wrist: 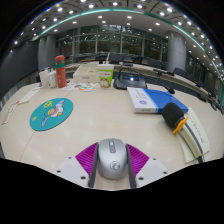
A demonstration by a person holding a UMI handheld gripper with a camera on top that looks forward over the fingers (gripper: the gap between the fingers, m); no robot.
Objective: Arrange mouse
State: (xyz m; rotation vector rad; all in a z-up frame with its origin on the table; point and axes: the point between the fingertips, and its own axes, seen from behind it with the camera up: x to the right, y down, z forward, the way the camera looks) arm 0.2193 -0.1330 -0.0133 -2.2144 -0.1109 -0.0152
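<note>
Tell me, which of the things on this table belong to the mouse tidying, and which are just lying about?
Part of the job:
- grey plastic computer mouse, between the tongs
- round teal mouse mat, probably its destination

Just lying about:
- red cylindrical bottle
- blue and white book
- open black laptop
- cream table itself

Readable text: none showing.
The round teal mat (51, 113) is carrying printed figures too small to make out; the white and blue book (152, 99) and the red bottle (60, 70) are showing no legible label or number.
</note>
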